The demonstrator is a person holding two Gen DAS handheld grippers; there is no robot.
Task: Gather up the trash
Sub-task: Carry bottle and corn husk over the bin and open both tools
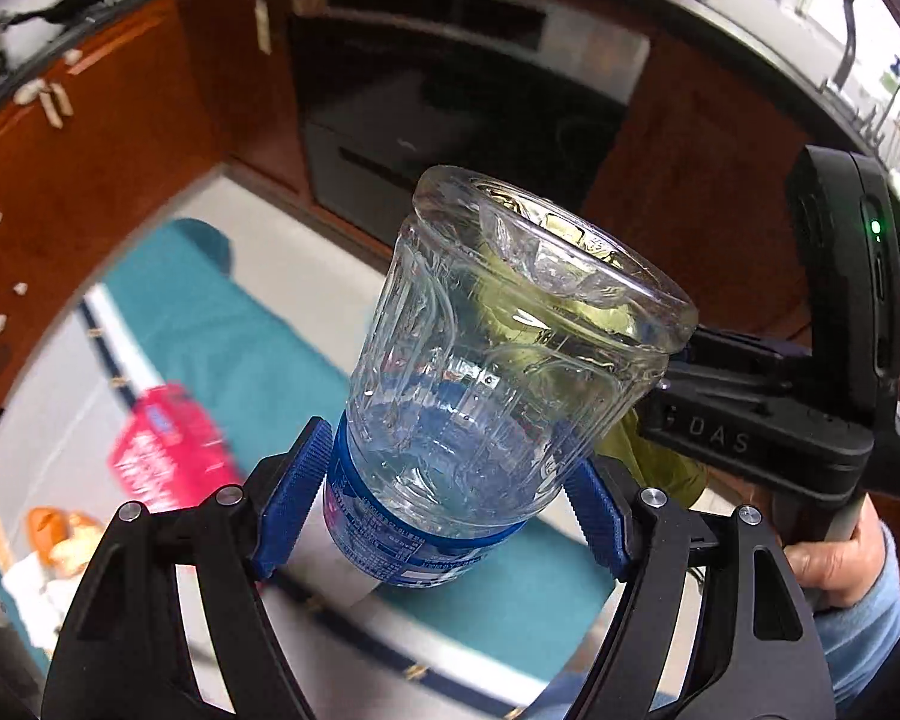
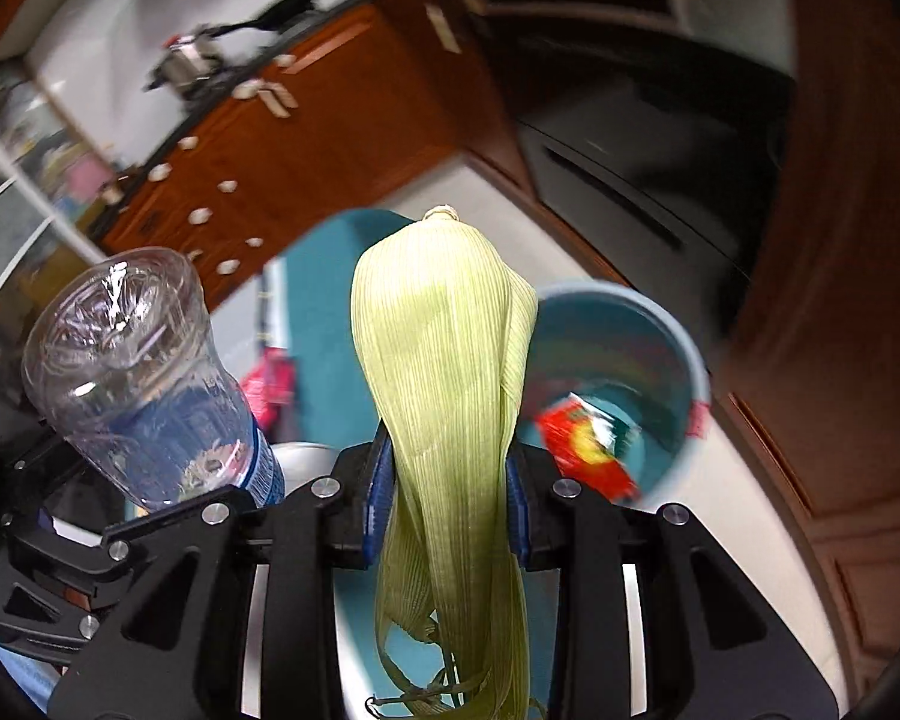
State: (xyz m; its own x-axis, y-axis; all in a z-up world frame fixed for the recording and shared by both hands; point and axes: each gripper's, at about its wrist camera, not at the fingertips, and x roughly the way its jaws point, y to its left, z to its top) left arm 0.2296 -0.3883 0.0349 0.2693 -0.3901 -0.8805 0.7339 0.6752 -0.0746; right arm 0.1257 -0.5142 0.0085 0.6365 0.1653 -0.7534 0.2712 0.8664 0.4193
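Gripping a clear plastic bottle (image 1: 498, 372) by its blue label (image 1: 390, 540), your left gripper (image 1: 444, 504) has its blue pads (image 1: 297, 495) pressed on either side, base end pointing away toward 1 o'clock in the left wrist view; the bottle looks empty. Your right gripper (image 2: 447, 495) is clamped on a pale green corn husk (image 2: 444, 372), which stands up between the jaws toward 12 o'clock, its loose ends trailing down to 6 o'clock. From the right wrist view, the bottle (image 2: 132, 372) sits at 9 o'clock of the husk, close beside it but apart. At 3 o'clock of the husk, just beyond it, you have a blue bin (image 2: 696, 360) seen from above, with a red and yellow wrapper (image 2: 588, 450) lying inside. In the left wrist view, your right gripper's body (image 1: 768, 414) shows at 3 o'clock of the bottle, and a hand (image 1: 834, 552) in a light blue sleeve (image 1: 864, 630) holds its handle at 4 o'clock. Below both tools lies a teal mat (image 1: 252, 348) on a pale floor, with a pink-red packet (image 1: 168, 450) on it at 8 o'clock of the bottle. Farther out, brown cabinets (image 1: 90, 180) with white knobs run from 9 to 12 o'clock, and a dark oven (image 1: 450, 120) stands at 12 o'clock. The surroundings are smeared by blur.
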